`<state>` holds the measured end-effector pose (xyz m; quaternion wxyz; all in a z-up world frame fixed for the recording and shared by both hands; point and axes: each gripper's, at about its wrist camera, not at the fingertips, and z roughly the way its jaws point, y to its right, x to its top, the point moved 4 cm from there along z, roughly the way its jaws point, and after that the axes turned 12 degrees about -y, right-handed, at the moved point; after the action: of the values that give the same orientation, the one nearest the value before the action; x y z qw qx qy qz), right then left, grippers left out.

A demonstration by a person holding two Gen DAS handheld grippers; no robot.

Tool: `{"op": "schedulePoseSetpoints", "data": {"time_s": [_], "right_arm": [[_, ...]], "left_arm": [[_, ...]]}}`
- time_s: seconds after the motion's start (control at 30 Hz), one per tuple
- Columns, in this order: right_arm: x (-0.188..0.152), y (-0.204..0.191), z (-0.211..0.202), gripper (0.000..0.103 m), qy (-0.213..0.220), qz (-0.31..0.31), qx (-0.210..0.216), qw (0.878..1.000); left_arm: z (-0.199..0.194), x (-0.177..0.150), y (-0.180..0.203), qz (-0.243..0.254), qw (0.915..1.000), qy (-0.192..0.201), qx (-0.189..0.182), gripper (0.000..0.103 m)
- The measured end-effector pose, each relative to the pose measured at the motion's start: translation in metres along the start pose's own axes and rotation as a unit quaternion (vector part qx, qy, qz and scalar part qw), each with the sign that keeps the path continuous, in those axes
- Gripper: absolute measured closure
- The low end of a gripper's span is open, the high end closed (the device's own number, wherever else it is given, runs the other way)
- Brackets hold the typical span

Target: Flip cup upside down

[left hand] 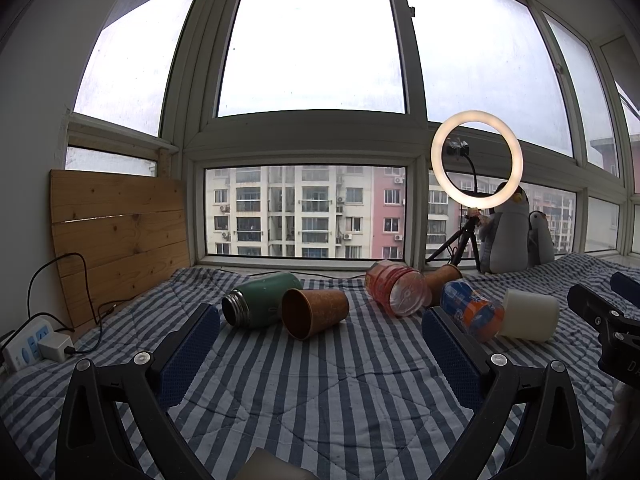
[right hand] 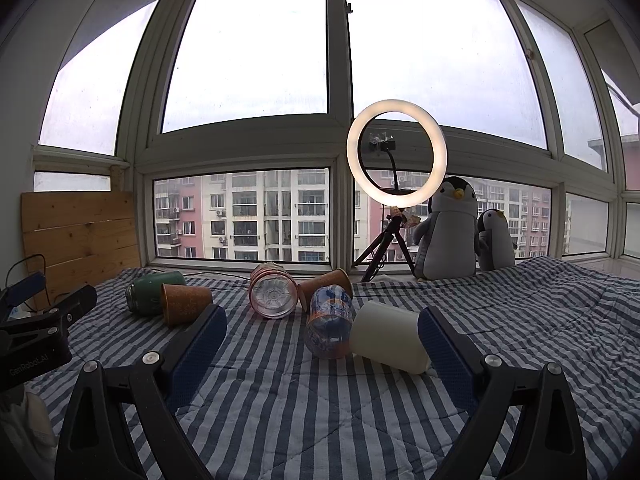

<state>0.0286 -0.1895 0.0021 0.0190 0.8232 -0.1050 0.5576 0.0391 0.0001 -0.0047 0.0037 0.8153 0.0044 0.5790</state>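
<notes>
Both the left gripper [left hand: 320, 320] and right gripper [right hand: 322, 322] are spread wide, empty; 6 cups lie ahead, the white cup [right hand: 388, 336] nearest the right fingers.

Two paper cups [left hand: 314, 312] [left hand: 442, 278]; one white cup [left hand: 528, 314]; two plastic bottles [left hand: 396, 288] [left hand: 472, 310]; one flask [left hand: 260, 298]

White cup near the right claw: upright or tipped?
Tipped. The white cup lies on its side on the striped blanket, against the blue and orange bottle. No claw touches it.
</notes>
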Motion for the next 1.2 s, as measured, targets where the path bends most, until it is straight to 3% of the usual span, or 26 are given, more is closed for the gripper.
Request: {"op": "schedulePoseSetpoints", "data": {"time_s": [1.2], "right_arm": [[0.0003, -0.0002, 0.0, 0.008, 0.0, 0.0, 0.0, 1.0]], "left_arm": [[0.0005, 0.0, 0.0, 0.0, 1.0, -0.001, 0.0, 0.001]]}}
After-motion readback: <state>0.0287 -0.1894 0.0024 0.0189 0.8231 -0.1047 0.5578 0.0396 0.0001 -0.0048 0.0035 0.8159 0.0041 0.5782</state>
